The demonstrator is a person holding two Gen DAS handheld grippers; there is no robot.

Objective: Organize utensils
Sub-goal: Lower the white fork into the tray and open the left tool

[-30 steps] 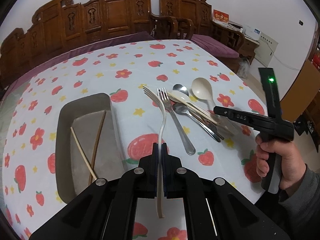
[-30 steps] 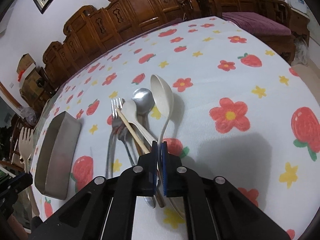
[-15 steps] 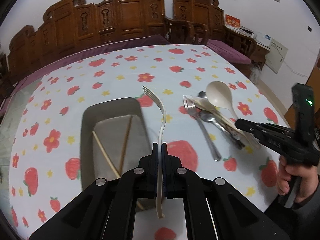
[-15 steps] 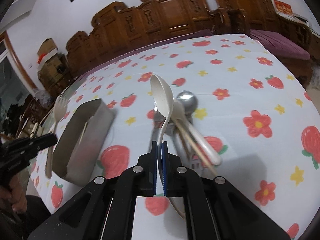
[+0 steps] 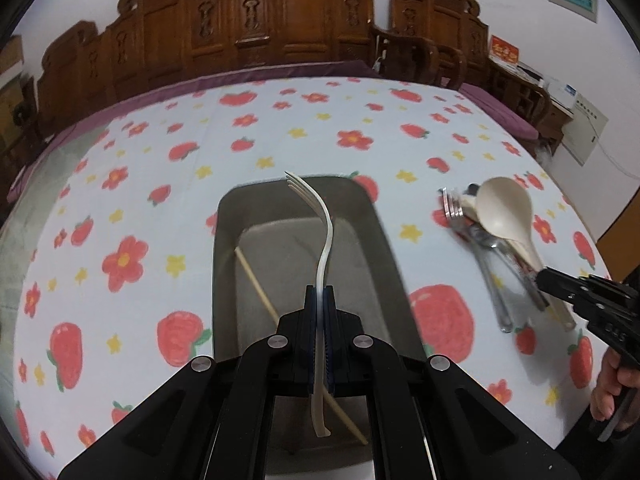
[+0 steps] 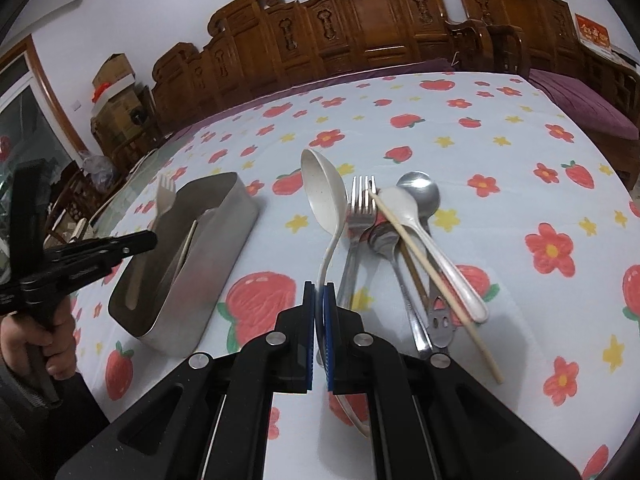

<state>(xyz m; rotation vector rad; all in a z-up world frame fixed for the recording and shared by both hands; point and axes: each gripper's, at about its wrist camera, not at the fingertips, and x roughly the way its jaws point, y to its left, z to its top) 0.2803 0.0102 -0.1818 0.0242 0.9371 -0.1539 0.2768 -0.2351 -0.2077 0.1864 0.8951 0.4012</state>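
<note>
Left wrist view: your left gripper (image 5: 320, 300) clamps the cream plastic fork (image 5: 325, 240) over the grey metal tray (image 5: 384, 248); your right gripper (image 6: 319, 300) pinches the cream plastic spoon (image 6: 324, 192). Releasing tilted risks the fork catching the rim.

— Could you see all of the metal tray (image 5: 224, 248)?

— No. The left gripper (image 5: 319, 300) covered its near end, and the chopstick (image 5: 256, 284) inside ran under the fingers.

— And the heap right of the tray?

— Blurred; the steel spoons (image 5: 490, 246) smeared together, handles hidden behind the right gripper (image 5: 546, 276).
</note>
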